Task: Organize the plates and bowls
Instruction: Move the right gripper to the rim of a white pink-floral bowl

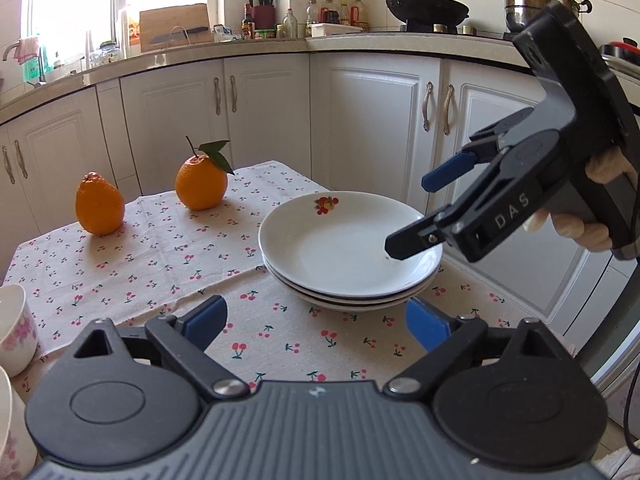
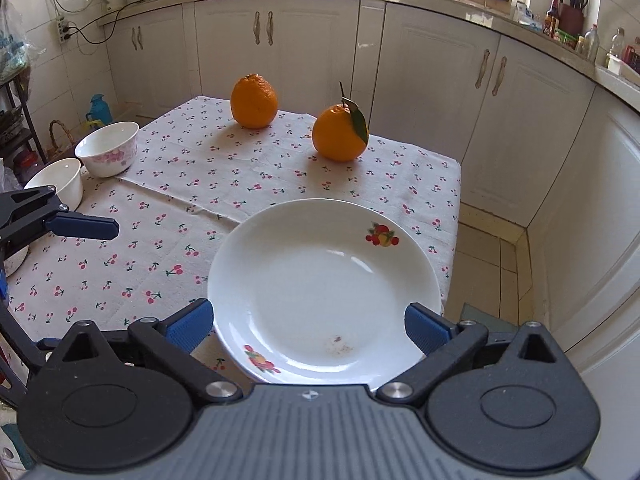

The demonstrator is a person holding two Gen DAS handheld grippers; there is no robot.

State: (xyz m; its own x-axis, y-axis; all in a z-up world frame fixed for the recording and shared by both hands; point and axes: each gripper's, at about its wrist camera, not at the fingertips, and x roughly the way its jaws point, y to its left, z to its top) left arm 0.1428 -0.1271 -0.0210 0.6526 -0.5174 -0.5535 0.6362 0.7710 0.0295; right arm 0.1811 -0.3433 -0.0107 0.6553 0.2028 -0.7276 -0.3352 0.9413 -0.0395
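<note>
On the counter (image 1: 132,264), at 5 o'clock of its cherry-print cloth: stack of plates (image 1: 348,252), three deep, glazed white, shallow-welled, fruit decal on the rim. Stack sits near the cloth's edge at the corner.

Right hand-held gripper (image 1: 404,216) poised over the stack's 3 o'clock rim, spread wide, nothing between the pads; lower fingertip appears just above or touching the top plate's inner slope, cannot tell which. From the right wrist view, top plate fills the gap between both blue pads.

Left hand-held gripper (image 1: 316,320) hovering at the stack's 6 o'clock, released, empty, pads apart.

Judgement: plates look done; bowls next. Two bowls (image 2: 108,148) at 9 o'clock of the counter, one pink-flowered, one plain white, close beside each other. Best to pinch one wall near the rim, lift straight, lower squarely into the other. Glazed ceramic likely slick against the pads; firm bite needed, slow set-down to avoid chipping.

Beyond: two oranges (image 2: 338,132) at 12 o'clock, dimpled skin, one with stem and leaf.
</note>
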